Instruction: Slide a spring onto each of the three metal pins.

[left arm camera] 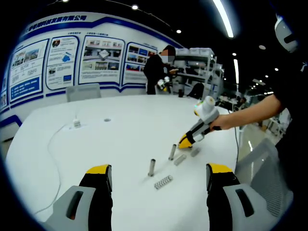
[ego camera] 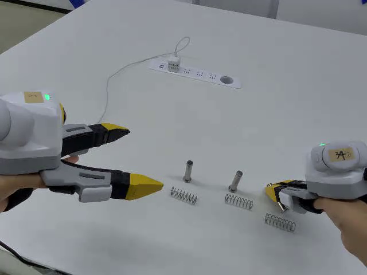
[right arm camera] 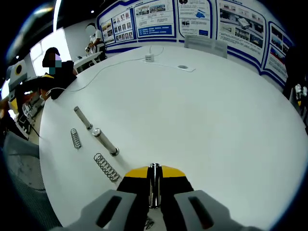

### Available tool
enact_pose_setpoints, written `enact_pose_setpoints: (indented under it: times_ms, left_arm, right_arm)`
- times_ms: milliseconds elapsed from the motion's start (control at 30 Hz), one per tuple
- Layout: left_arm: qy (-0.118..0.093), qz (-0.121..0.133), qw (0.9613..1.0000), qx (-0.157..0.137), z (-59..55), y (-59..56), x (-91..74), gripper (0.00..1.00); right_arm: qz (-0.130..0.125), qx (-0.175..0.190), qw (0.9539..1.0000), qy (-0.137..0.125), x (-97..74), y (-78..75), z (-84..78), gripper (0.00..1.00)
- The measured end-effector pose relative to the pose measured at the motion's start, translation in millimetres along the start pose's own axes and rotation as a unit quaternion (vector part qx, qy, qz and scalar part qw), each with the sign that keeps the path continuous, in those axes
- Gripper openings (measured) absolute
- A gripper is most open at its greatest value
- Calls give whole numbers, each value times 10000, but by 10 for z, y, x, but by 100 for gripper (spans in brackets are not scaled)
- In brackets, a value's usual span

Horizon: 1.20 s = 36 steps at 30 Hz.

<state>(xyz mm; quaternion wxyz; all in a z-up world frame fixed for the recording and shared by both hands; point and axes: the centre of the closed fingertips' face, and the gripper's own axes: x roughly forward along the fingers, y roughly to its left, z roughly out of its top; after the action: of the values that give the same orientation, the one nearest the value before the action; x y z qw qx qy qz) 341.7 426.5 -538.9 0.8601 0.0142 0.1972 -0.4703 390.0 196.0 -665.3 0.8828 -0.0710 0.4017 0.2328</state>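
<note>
1. Right gripper clenched on one short silver metal pin.
2. Left gripper released, over white desk.
3. Two other pins upright, three coiled steel springs lying beside them, toward desk's near edge.

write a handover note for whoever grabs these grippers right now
The left gripper is open and holds nothing, left of the parts.
The right gripper is shut on a slim silver metal pin, low over the white table.
Two more pins stand upright on the table: the left upright silver pin and the right upright silver pin.
Springs lie loose in front of them: the left coiled wire spring, the middle coiled wire spring and the right coiled wire spring.
Done: no spring is on a pin yet.
Left: all three springs.
</note>
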Motion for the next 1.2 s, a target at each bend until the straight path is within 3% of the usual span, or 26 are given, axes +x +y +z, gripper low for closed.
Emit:
enact_pose_setpoints:
  times_ms: [433, 1200]
  left_arm:
    - [-33, 39, 10000, 5, 39, -45, -32, 83]
    - [92, 23, 9997, 215, 89, -144, -31, 83]
  right_arm:
    - [20, 42, 9997, -246, -100, 3, 67, 7]
    - [55, -15, 9979, -651, -313, -4, 106, 7]
